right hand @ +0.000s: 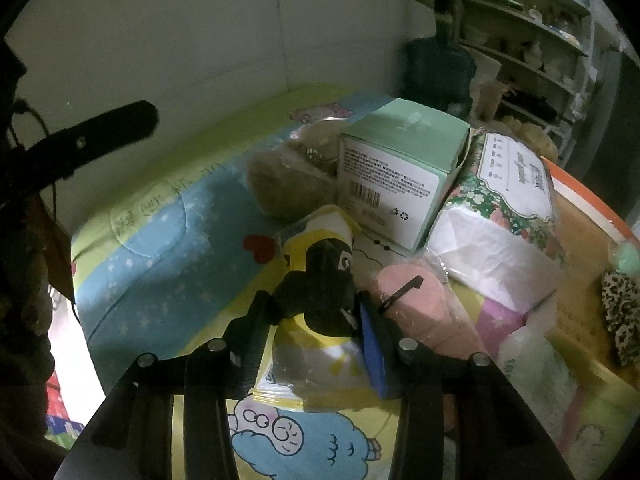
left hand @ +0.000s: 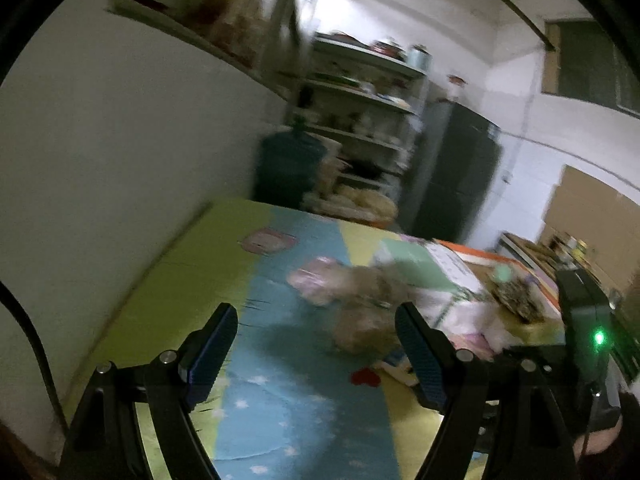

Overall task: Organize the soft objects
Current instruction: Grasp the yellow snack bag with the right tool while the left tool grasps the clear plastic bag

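My right gripper [right hand: 314,304] is shut on a bagged pair of black and yellow socks [right hand: 320,280], held just above the mat. Beside it on the right lies a bagged pink soft item [right hand: 416,304]. A bagged brown plush [right hand: 288,180] lies behind, next to a green box [right hand: 400,168] and a pack of tissues [right hand: 496,232]. My left gripper [left hand: 316,344] is open and empty above the blue part of the mat [left hand: 288,400]. The brown plush [left hand: 360,320] shows blurred just beyond its right finger.
A colourful cartoon play mat [right hand: 160,232] covers the surface against a white wall [left hand: 120,160]. A leopard-print item [right hand: 624,316] lies at the right. Shelves [left hand: 360,92], a blue water jug [left hand: 288,168] and a dark fridge [left hand: 452,172] stand behind.
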A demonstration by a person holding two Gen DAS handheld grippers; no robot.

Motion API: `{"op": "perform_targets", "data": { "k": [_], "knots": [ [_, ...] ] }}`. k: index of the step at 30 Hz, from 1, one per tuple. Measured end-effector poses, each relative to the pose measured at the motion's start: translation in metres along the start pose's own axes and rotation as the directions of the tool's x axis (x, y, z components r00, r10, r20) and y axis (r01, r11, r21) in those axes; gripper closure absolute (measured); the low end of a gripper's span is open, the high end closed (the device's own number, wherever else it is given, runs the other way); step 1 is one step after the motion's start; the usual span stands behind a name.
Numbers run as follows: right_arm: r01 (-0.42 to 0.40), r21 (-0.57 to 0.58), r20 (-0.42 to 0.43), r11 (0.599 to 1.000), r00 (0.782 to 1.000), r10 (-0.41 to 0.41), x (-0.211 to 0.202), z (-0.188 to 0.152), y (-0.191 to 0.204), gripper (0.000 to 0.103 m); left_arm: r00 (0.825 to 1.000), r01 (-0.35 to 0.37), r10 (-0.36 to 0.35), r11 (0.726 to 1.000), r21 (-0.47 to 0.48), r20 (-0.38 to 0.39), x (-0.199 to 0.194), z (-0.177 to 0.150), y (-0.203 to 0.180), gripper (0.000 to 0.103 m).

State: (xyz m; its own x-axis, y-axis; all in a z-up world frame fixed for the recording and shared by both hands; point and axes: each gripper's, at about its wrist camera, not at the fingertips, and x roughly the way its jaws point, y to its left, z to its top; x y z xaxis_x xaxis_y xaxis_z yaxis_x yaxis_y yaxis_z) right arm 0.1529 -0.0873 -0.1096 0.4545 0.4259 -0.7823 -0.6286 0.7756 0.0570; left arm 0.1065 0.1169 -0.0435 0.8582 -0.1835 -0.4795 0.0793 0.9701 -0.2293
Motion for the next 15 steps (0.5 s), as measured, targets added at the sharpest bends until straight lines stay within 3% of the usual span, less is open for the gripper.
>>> {"op": "perform_targets", "data": {
  "k": [3, 7, 15],
  "knots": [
    [-0.027, 0.034, 0.01, 0.999, 1.0, 0.027, -0.004, -0.002, -0.002, 0.061, 0.993, 0.106, -0.103, 0.994, 0.042, -0.051, 0.014, 0.003, -0.007, 0.022],
    [-0.062, 0.095, 0.081, 0.994, 0.995, 0.054, -0.024, -0.005, -0.007, 0.061, 0.969, 0.23, -0.214, 0.965, 0.128, -0.126, 0.035, 0.006, -0.014, 0.022],
    [-0.03, 0.188, 0.176, 0.982, 0.984, -0.004, -0.064, -0.013, -0.028, 0.061, 0.947, 0.291, -0.225, 0.904, 0.312, -0.23, 0.064, 0.005, -0.027, 0.026]
  ]
}}
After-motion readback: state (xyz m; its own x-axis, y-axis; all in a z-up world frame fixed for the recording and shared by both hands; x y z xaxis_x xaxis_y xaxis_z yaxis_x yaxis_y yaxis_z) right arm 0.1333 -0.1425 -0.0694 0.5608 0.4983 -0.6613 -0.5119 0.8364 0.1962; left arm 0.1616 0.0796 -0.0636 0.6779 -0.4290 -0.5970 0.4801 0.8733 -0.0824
